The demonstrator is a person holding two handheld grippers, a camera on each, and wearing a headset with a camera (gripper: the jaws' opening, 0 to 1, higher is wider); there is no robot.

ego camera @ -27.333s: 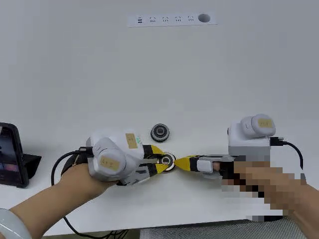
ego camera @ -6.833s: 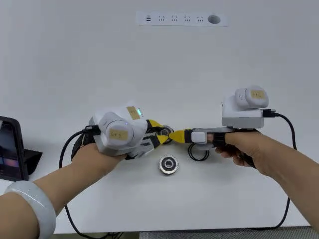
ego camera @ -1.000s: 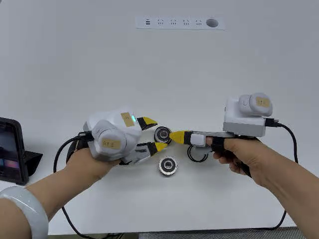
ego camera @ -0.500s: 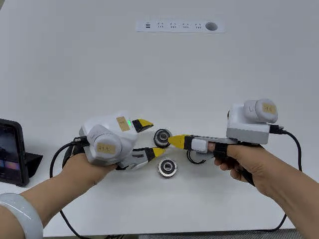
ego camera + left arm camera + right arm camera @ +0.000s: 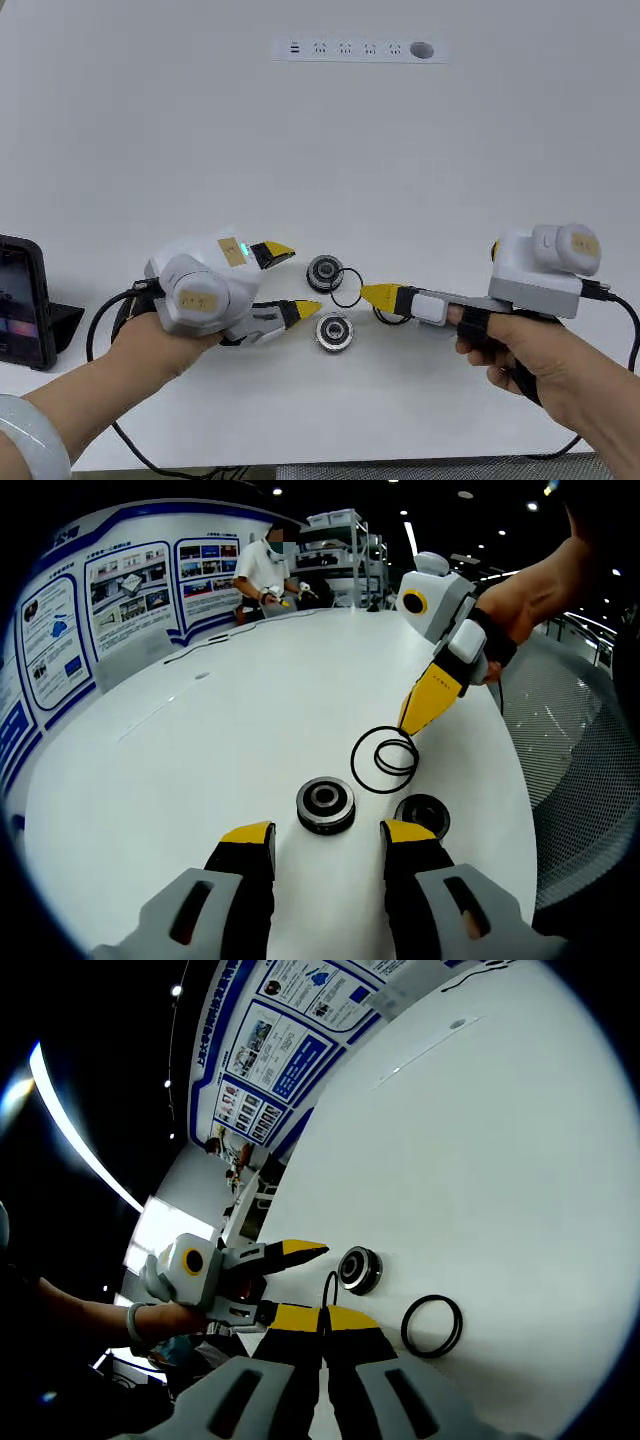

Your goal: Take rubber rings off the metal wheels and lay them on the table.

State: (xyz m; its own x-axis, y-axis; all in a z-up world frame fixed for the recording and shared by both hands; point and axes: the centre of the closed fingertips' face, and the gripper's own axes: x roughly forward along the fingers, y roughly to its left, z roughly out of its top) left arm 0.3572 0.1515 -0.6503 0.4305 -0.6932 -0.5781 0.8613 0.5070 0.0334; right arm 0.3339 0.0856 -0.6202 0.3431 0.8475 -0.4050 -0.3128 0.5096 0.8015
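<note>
White table (image 5: 300, 150); round metal wheels (image 5: 324, 270); thin rubber ring (image 5: 347, 287) in right tool (image 5: 372, 294)

The table (image 5: 200, 150) is plain white, and the power strip (image 5: 345, 49) too. The left gripper (image 5: 297, 278) and the right gripper (image 5: 372, 294) have white bodies and yellow tips with black behind. The rubber ring (image 5: 333, 287) and the second ring (image 5: 405, 1328) are black. The metal wheels (image 5: 324, 270) are dark grey with silvery centres.
</note>
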